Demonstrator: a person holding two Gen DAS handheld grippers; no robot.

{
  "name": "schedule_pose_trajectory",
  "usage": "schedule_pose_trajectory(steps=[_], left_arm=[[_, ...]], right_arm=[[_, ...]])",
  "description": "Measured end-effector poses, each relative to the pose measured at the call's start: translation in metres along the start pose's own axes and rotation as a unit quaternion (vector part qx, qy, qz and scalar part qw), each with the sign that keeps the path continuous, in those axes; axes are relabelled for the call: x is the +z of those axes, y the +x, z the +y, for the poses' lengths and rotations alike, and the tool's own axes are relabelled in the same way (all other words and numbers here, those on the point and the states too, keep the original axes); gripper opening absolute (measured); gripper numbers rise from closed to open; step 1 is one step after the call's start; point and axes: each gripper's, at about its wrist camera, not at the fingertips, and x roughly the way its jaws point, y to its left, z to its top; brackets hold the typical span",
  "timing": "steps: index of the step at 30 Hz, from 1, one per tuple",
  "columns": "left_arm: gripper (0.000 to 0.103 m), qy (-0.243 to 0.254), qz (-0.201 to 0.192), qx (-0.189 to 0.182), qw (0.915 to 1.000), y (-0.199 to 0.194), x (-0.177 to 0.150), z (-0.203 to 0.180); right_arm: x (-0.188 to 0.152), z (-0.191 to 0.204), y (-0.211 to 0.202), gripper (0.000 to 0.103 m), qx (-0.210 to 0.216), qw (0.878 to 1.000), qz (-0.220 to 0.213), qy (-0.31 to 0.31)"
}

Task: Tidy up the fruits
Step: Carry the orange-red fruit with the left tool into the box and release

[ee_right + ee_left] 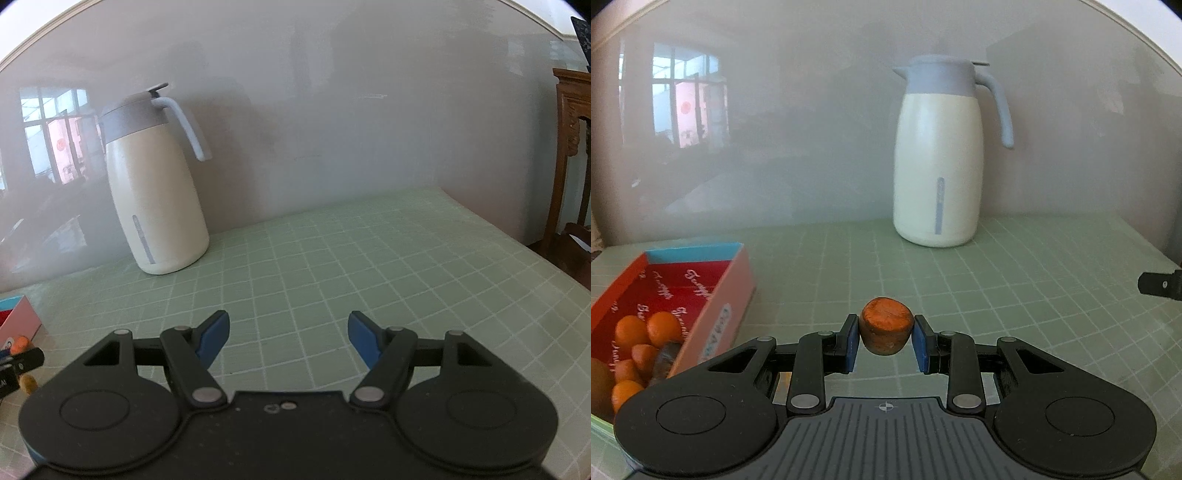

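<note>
Left wrist view shows the left gripper [885, 339], fingers pinching an orange fruit [885, 329], with the red box [713, 306] near left; the right gripper [289, 341] sits spread, empty.

Left wrist view: the red-lined box [713, 291] runs off the left edge, its near end buried behind the left claw's [885, 341] black body. The oranges [663, 326] inside are partly covered, so their number can't be told, and a dark glossy lump [665, 360] among them is too blurred to name. The script on the lining is unreadable. At the right edge a black part [1160, 286] is cut off.

Right wrist view: only a pink box corner [22, 317] shows, and a wooden chair [570, 166] is sliced by the right edge.
</note>
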Motion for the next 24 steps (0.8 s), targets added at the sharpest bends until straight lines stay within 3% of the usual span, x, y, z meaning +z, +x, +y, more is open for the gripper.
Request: schedule_pose_trajectory(steps=[24], left_arm=[[0.031,-0.046,-0.013,0.063,0.9969,-0.018,-0.005,0.095]], right_arm=[[-0.006,0.072,0.011,0.071,0.040,0.998,0.014,-0.040]])
